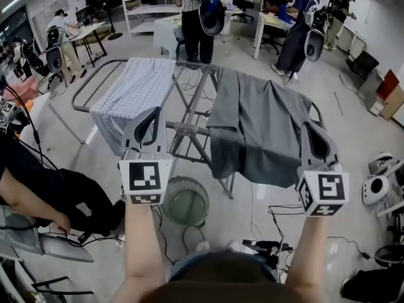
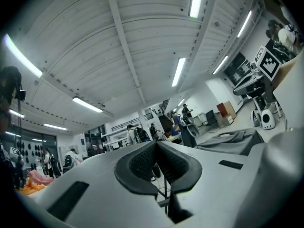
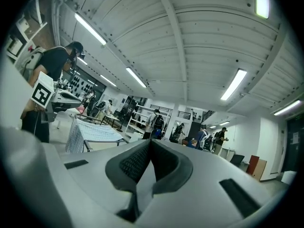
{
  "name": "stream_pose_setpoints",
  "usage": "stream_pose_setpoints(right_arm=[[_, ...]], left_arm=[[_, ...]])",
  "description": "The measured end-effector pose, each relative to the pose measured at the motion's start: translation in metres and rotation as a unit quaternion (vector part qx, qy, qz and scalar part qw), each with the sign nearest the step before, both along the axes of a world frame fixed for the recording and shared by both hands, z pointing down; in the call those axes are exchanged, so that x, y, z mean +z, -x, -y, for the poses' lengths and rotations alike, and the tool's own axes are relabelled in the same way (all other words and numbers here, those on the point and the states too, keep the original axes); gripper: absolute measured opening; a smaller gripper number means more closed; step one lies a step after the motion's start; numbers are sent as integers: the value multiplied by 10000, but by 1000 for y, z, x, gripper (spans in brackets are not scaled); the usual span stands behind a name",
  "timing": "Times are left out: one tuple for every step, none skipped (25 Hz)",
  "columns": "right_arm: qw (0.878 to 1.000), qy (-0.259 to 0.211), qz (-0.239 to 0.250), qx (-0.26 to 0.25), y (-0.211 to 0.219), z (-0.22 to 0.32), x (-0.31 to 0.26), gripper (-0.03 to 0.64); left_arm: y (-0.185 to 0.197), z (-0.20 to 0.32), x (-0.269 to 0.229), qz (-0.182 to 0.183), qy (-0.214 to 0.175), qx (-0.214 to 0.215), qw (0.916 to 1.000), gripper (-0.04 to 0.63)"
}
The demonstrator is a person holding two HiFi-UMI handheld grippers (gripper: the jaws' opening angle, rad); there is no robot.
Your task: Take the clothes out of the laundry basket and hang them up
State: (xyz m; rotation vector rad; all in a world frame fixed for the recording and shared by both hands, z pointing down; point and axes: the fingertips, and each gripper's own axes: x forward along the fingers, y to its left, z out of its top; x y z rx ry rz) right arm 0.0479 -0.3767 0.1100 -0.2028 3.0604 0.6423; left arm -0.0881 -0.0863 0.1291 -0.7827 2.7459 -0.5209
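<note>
A metal drying rack stands in front of me. A light checked cloth hangs over its left side and a dark grey garment over its right side. A round mesh laundry basket sits on the floor under the rack's near edge; I see no clothes in it. My left gripper is held level before the checked cloth, shut and empty. My right gripper is in front of the grey garment's right edge, also shut and empty. In the gripper views the left gripper and right gripper show their pads meeting with nothing between.
A seated person is close on my left. Cables trail over the floor near my feet. White devices stand at the right. Several people, tables and shelves fill the back of the room.
</note>
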Motion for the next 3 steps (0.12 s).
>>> stream_pose_setpoints(right_arm=[[10000,-12,6,13,-1,-1,0,1],[10000,-23,12,25,-1,-2,0,1],[10000,-33,18,37,-2,-3,-1,0]], left_arm=[[1,0,1,-4,25,-8,10000,2],[1,1,1,-9,55,-17,10000,2],[2,1,2,-15,86,-25,10000,2]])
